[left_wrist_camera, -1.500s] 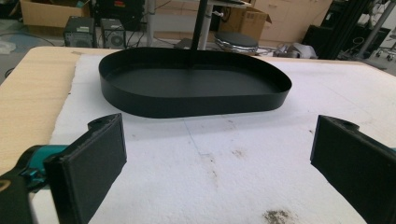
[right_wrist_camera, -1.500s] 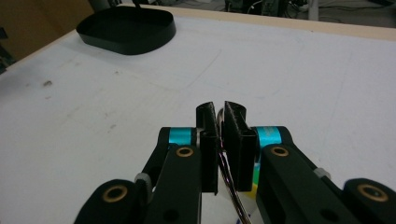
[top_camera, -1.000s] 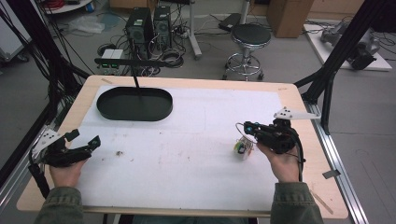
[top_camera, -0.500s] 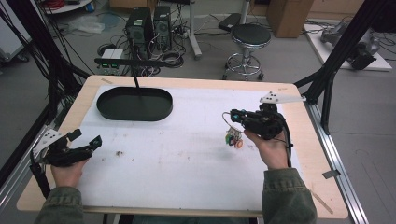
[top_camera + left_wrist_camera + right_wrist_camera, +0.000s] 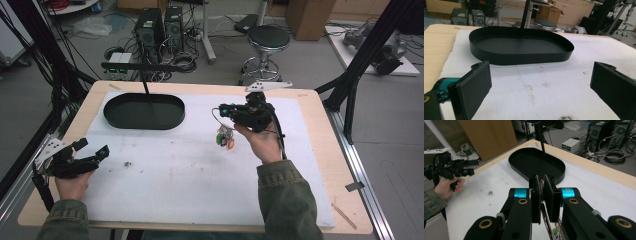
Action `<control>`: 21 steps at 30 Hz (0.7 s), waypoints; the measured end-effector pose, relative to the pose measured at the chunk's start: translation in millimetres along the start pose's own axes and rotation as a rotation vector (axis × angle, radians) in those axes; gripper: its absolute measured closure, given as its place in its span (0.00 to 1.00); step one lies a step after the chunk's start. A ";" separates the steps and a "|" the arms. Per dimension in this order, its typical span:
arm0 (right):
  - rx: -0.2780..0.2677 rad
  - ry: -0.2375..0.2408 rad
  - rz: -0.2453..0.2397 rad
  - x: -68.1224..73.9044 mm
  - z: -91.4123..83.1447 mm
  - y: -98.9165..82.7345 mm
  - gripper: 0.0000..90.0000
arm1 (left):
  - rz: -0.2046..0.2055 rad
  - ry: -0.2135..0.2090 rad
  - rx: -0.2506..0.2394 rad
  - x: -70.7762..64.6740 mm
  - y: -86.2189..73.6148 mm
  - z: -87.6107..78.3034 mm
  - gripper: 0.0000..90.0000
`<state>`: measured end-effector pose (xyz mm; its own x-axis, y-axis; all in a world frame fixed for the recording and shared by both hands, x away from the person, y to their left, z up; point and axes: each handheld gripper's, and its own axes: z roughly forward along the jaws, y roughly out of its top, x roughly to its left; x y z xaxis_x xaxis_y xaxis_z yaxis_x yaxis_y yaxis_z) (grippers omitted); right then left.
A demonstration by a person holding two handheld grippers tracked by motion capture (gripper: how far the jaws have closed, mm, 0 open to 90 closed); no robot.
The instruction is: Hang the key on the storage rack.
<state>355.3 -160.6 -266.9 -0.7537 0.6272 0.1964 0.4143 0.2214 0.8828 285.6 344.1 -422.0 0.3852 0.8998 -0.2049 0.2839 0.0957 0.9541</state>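
The right gripper [image 5: 223,110], right of centre in the high view, is clamping its jaws on a thin chain [image 5: 543,213], lifting a bundle of small coloured charms [image 5: 224,138] that is dangling just below, above the white mat [image 5: 200,175]. The left gripper [image 5: 92,152] is sitting at lower left, its jaws standing wide apart on nothing. A black tray [image 5: 144,111] is lying at upper left.

stool [image 5: 269,37] | computer towers [image 5: 160,25] | cardboard box [image 5: 306,11] | floor cables [image 5: 182,61]
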 end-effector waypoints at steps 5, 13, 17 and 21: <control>0.012 0.033 -0.004 -0.8 24.2 11.2 0.94 | -0.002 0.005 0.004 0.9 -0.4 0.9 0.04; 0.016 0.061 -0.008 0.3 44.1 21.9 0.94 | -0.003 0.000 0.004 0.3 -0.3 0.5 0.04; 0.025 0.063 -0.016 -0.1 50.6 25.7 0.94 | -0.006 -0.004 0.002 -0.1 -0.3 0.7 0.04; 0.023 0.069 -0.015 -1.1 57.0 31.9 0.94 | -0.008 -0.001 0.002 0.8 -0.2 0.6 0.04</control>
<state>398.5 -111.6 -263.2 -0.7932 0.5706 0.2129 0.4138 0.2484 0.8758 286.3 344.6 -422.5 0.3838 0.8986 -0.2128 0.2889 0.1020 0.9519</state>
